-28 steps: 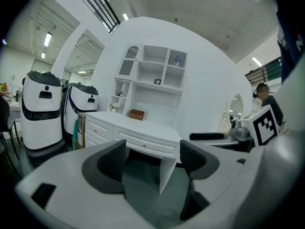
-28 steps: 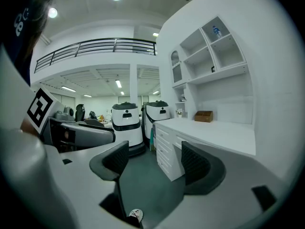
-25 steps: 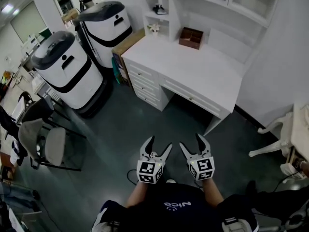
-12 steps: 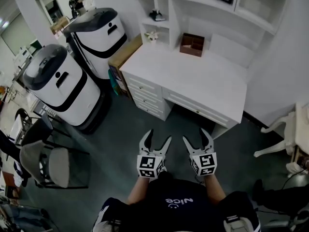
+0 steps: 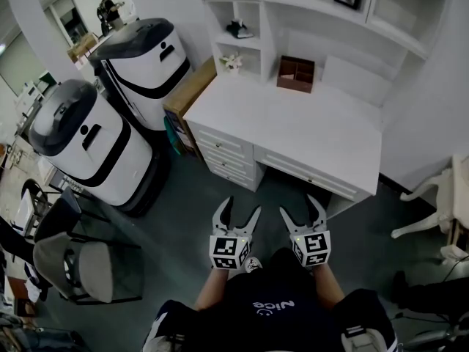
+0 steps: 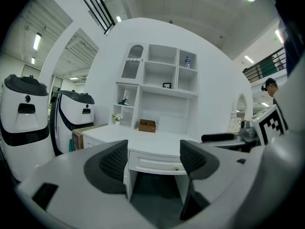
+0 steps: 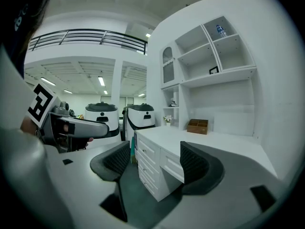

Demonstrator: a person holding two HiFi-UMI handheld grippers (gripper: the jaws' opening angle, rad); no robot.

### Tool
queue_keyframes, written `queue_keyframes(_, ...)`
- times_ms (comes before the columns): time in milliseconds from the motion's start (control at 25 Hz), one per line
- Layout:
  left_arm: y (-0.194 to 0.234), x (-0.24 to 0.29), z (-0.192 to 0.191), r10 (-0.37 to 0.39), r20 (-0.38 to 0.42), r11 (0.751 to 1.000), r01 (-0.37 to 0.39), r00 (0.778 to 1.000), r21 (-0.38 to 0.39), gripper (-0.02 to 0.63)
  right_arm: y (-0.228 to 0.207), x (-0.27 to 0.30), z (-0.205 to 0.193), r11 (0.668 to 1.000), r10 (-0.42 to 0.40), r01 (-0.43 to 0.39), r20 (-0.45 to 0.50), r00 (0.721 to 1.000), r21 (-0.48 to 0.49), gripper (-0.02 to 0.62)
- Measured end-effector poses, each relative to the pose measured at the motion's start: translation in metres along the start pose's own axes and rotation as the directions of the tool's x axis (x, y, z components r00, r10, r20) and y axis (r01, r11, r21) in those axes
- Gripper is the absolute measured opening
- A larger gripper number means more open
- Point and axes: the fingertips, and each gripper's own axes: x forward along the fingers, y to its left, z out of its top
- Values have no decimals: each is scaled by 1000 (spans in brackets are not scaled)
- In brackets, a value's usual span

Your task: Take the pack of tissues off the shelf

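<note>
White worktop [image 5: 315, 123] with shelf unit [image 6: 162, 75] ahead of both jaws, well apart | left gripper [image 5: 242, 205], right gripper [image 5: 299, 204]: jaws spread, nothing between | brown box [image 5: 295, 72] at worktop's back | possible pack of tissues [image 6: 187, 61]: blue-white, top right shelf compartment, high above jaws, too small to confirm

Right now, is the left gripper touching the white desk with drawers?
Apart. The head view shows the left gripper held over the dark floor, short of the white desk with drawers; its jaws stand open.
</note>
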Motion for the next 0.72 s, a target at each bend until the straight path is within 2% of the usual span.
queue_keyframes(240,15,14,-6,10,-31,1000,-10,999,-10,339,-4,24,-4,1000,9,-9,-28,1000,9,322)
queue_keyframes(320,20,18,-7,20,-36,1000,-20,999,-13,339,-4,33,-7,999,30,-31,-48,998,-17,321)
queue_keyframes(440,34,29,-8,53,-37,998,-53,998,-16,339,-2,53,-14,995,75,-79,-74,994,-61,321)
queue_keyframes(720,69,75,-16,132,-93,990,-135,987,-28,339,-35,123,-14,991,124,-127,-85,989,-31,311)
